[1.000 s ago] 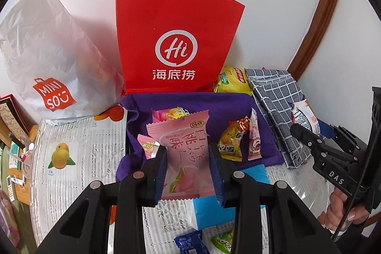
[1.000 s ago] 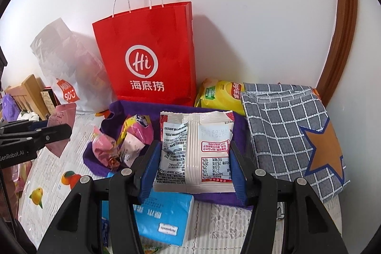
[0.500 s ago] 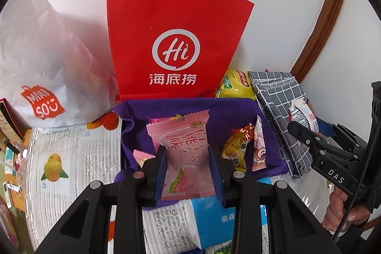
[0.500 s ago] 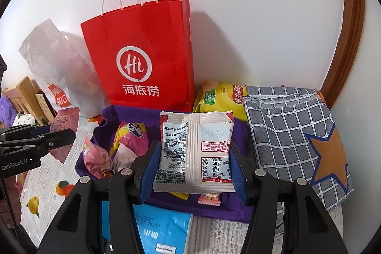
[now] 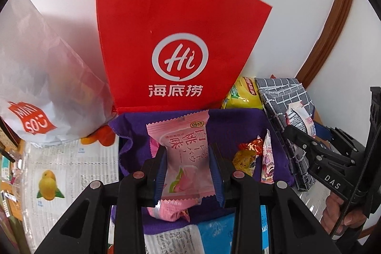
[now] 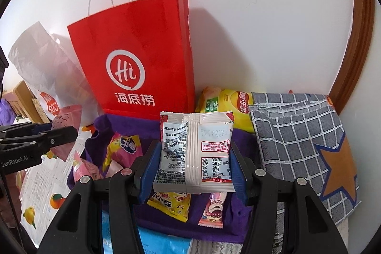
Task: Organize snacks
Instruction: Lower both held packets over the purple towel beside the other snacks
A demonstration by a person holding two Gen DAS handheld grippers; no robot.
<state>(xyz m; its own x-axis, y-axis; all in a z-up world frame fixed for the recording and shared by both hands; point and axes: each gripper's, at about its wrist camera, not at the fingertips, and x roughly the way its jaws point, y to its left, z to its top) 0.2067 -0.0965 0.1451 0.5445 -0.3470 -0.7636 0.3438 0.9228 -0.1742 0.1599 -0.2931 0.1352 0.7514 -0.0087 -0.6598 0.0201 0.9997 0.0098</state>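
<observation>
Left wrist view shows your left gripper [image 5: 188, 170] clamped on the pink peach-print snack packet [image 5: 184, 158], long axis upright, directly above the purple felt bin [image 5: 228, 125], while your right gripper [image 6: 194, 169] pinches the white printed sachet [image 6: 195, 151] over its right side.

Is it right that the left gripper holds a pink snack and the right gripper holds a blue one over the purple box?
Not quite. The right gripper holds a white packet with red print, not a blue one, as the right wrist view shows. The left gripper does hold a pink snack over the purple box.
</observation>
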